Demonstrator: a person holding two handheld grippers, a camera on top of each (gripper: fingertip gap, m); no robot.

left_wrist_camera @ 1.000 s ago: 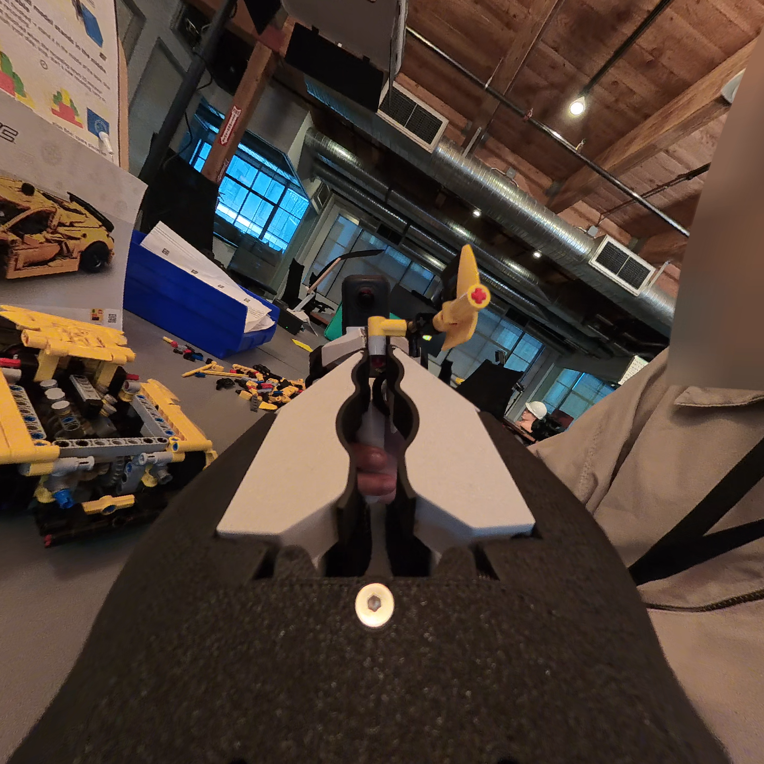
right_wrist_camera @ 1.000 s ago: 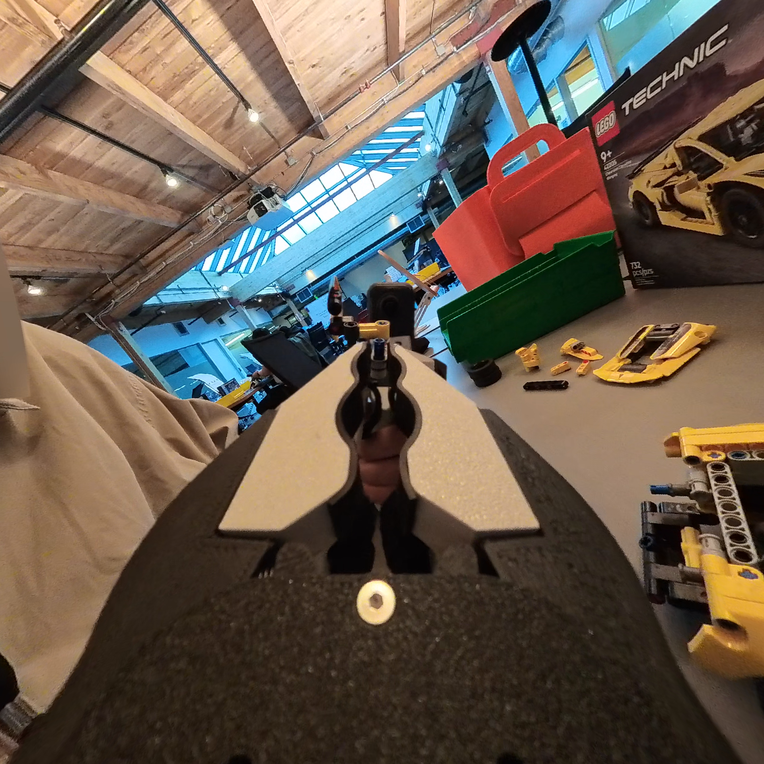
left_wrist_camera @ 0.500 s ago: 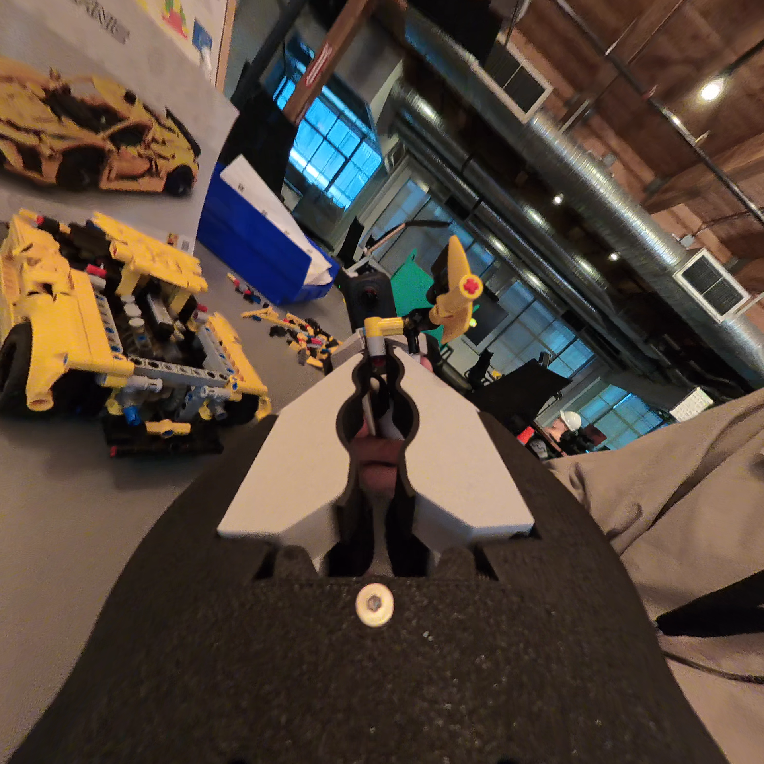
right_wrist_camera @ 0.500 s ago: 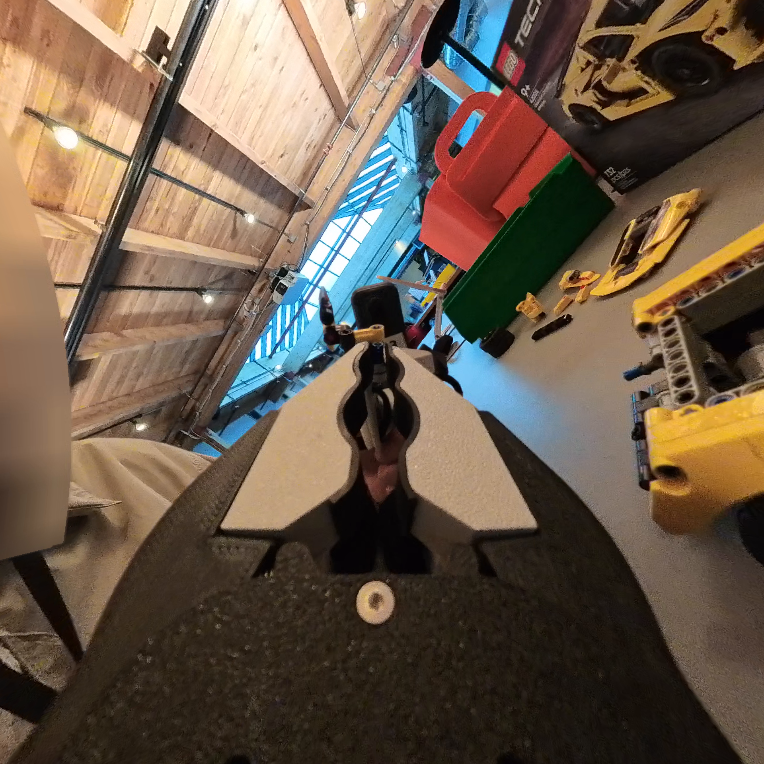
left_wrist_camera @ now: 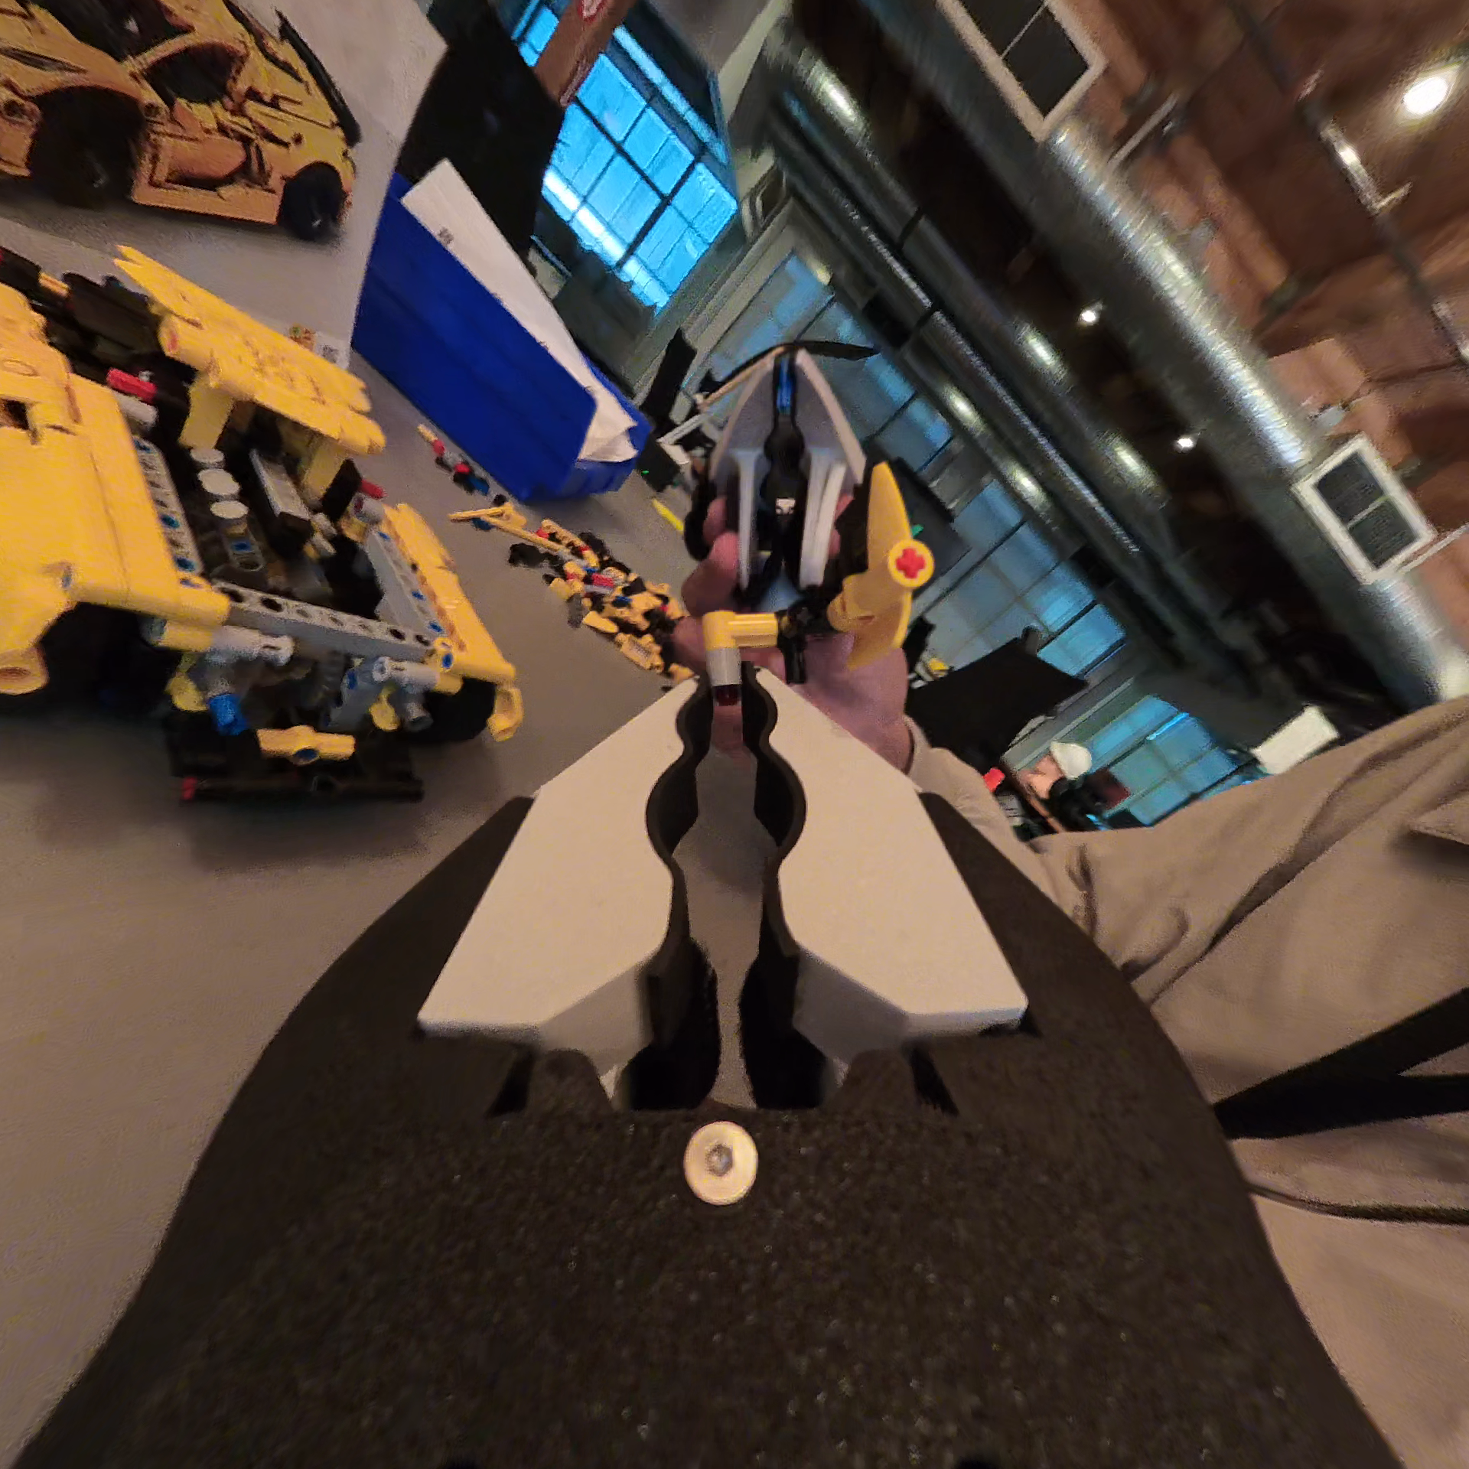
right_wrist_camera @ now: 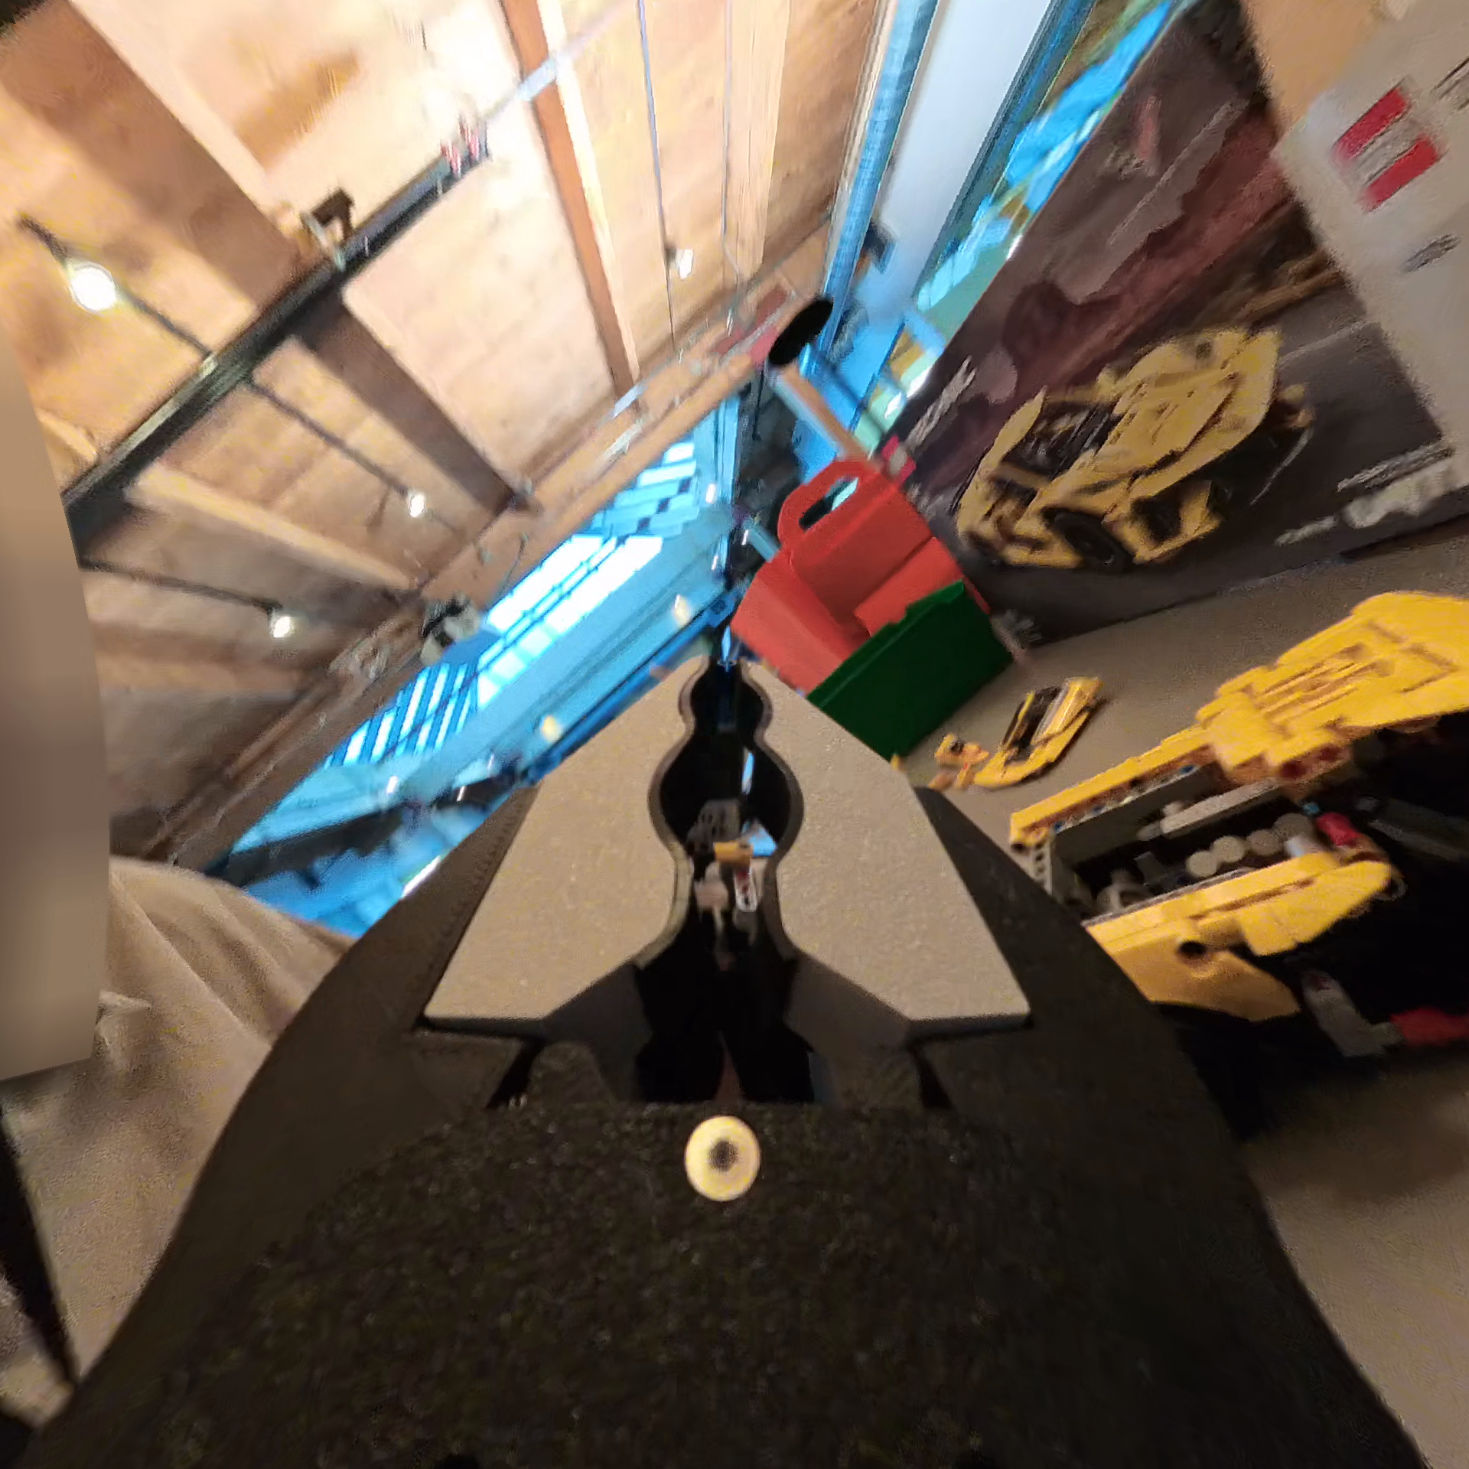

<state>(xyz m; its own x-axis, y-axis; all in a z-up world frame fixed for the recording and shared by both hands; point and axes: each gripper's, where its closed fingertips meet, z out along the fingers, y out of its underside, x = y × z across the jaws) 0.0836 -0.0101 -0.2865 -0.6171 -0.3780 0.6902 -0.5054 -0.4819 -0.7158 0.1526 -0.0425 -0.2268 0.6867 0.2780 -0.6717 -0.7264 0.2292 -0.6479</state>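
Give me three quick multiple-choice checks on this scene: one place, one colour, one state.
1. The green bin stands: A) next to the red case B) on a chair C) in a gripper.
2. The cross at the yellow blade piece's hub is: A) blue B) red C) white.
3. The left gripper is: A) wide open B) out of view C) shut on the yellow elbow assembly.

A: the bin sits just in front of the case.
B: a red cross shows at the hub.
C: the gripper's tips pinch the assembly's grey pin.

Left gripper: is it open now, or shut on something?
Shut. The left gripper pinches the grey-and-red end of a small yellow part between its fingertips, and the part stands clear of the table.
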